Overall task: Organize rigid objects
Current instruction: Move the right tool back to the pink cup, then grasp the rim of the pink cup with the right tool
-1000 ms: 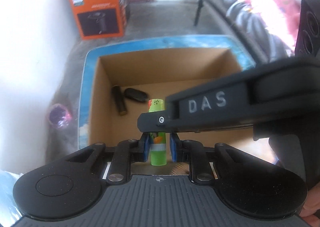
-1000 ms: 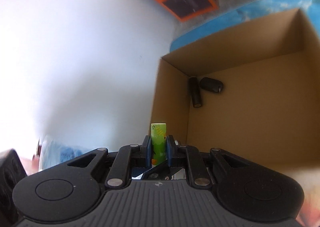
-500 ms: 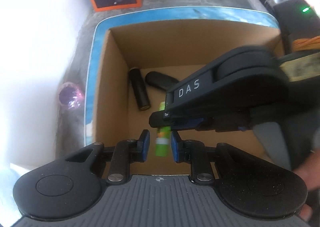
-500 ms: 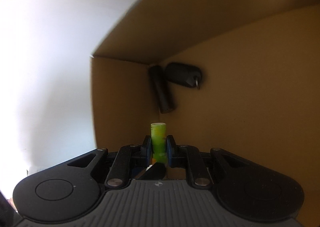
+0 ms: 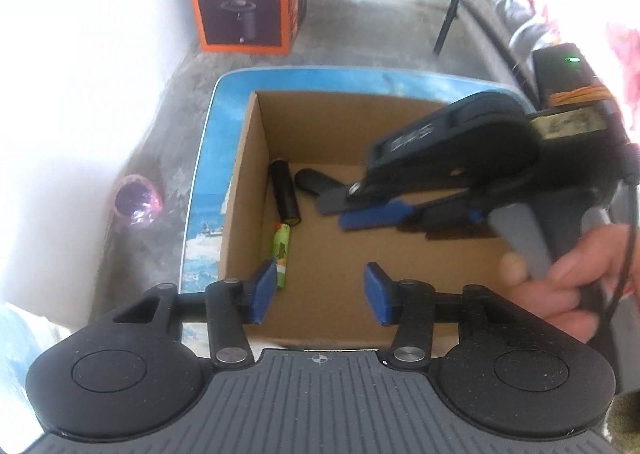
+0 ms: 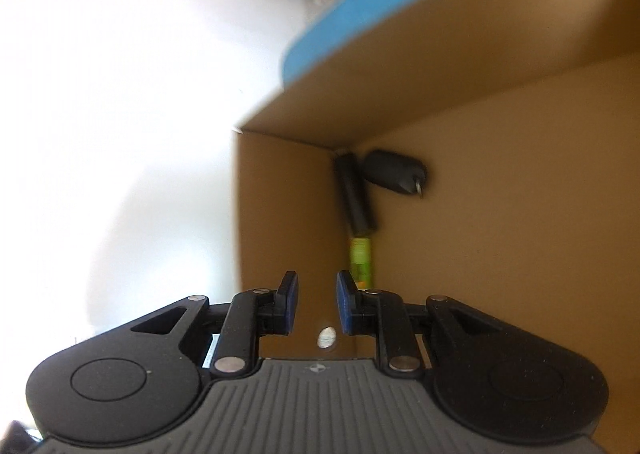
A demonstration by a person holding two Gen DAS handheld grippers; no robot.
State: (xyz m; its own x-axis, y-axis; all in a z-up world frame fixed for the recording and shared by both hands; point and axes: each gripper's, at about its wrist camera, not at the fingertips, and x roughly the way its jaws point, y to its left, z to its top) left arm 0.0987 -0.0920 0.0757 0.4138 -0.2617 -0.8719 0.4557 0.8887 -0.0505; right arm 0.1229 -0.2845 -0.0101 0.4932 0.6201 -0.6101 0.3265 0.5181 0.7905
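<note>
Left wrist view: the left gripper [image 5: 320, 290] sits low in the frame, its blue pads apart with nothing between them, the jaws having just been opening. The green tube [image 5: 281, 256] lies flat on the floor of the cardboard box [image 5: 244, 190], along its left wall (just below the black cylinder [image 5: 285, 197], with a black key fob [image 5: 314, 181] beside that). The right gripper [image 5: 344, 210], in a hand [image 5: 568, 274] at right, reaches into the box; its jaws have just been opening and hold nothing.
</note>
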